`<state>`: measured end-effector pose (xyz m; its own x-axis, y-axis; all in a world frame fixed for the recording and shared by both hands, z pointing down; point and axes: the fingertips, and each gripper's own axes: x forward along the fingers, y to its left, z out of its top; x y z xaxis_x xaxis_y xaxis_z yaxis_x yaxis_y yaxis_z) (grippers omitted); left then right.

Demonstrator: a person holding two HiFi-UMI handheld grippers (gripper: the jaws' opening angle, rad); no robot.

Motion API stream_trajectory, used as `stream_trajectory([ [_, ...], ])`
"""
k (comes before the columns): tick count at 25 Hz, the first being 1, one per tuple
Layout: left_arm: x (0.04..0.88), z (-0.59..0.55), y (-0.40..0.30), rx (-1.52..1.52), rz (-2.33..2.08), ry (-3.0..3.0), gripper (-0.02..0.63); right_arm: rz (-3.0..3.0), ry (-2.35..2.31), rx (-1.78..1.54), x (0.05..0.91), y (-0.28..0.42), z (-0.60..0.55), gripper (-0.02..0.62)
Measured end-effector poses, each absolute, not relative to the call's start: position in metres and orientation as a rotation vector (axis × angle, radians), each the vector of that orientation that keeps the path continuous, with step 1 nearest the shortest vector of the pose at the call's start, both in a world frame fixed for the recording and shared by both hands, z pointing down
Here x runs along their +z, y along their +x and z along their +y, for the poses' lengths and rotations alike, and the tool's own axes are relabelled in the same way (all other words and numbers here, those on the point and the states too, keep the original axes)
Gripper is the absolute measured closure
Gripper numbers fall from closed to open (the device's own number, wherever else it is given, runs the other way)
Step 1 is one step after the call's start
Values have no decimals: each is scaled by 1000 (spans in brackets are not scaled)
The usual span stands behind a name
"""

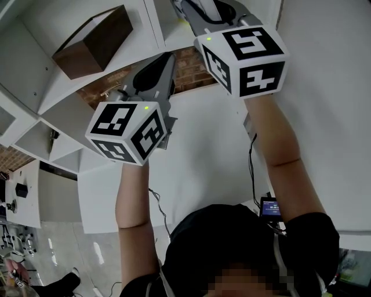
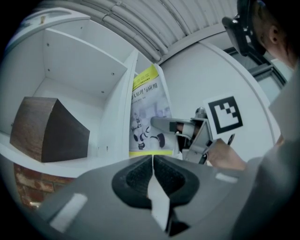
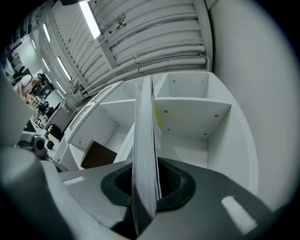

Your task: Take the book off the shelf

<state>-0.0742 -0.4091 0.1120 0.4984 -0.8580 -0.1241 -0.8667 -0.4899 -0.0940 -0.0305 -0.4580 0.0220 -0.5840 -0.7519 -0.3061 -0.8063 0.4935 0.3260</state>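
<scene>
A thin book with a yellow and white cover [image 2: 147, 112] stands upright in a white shelf compartment, just right of a divider [image 2: 115, 112]. My right gripper [image 2: 157, 124] is raised to the shelf and shut on it. In the right gripper view the book's page edge [image 3: 146, 154] runs straight up out of the pads [image 3: 176, 180]. My left gripper [image 2: 153, 161] is held lower and to the left, shut with nothing in it. In the head view both arms reach up, the left gripper [image 1: 165, 64] below the right gripper [image 1: 197, 14], and the book is hidden.
A dark brown box [image 2: 47, 131] sits in the compartment left of the divider, also seen as the brown box [image 1: 95, 43] from the head. The white shelf unit [image 1: 52, 110] has several open compartments. A brick wall patch [image 1: 185, 66] shows behind the grippers. A white wall lies to the right.
</scene>
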Motion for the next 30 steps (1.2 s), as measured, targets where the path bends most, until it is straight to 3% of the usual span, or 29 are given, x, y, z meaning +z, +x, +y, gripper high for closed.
stream_trajectory([
  [23,126,-368,-64,139,1456,-2563,597,2334,-1560,1015,72,-5,-378,526],
  [30,135,-357,-69,146,1475,-2544,597,2242,-1583,985,82,6,-361,529],
])
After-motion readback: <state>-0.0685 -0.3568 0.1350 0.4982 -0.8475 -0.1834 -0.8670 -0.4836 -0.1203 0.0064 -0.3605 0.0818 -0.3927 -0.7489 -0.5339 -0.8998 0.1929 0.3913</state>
